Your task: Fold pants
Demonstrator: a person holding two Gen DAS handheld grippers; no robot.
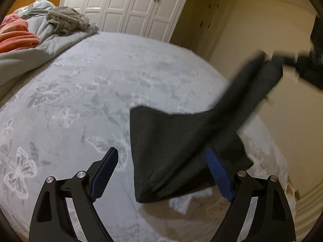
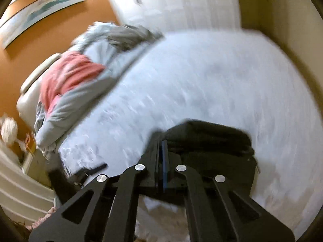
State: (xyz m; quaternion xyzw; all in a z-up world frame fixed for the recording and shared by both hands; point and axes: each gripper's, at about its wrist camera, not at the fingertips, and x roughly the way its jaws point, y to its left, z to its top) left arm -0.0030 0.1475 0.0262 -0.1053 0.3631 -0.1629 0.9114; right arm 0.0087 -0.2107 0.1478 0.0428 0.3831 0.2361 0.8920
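The black pants (image 1: pixel 173 149) hang in the air above the bed's near right part, stretched up to the right where my right gripper (image 1: pixel 302 64) holds them, blurred. My left gripper (image 1: pixel 161 157) is open, its blue pads (image 1: pixel 105 173) wide apart, with the hanging cloth lying over the right pad. In the right wrist view my right gripper (image 2: pixel 160 143) is shut on the pants (image 2: pixel 212 137), which bunch just beyond the fingertips. That view is blurred by motion.
The bed (image 1: pixel 90 92) has a pale butterfly-print cover. A grey duvet (image 1: pixel 24 54), an orange blanket (image 1: pixel 16 36) and a grey garment (image 1: pixel 68 20) pile at its far left. White wardrobe doors (image 1: pixel 129 6) stand behind. Floor (image 1: pixel 181 219) shows below the bed's edge.
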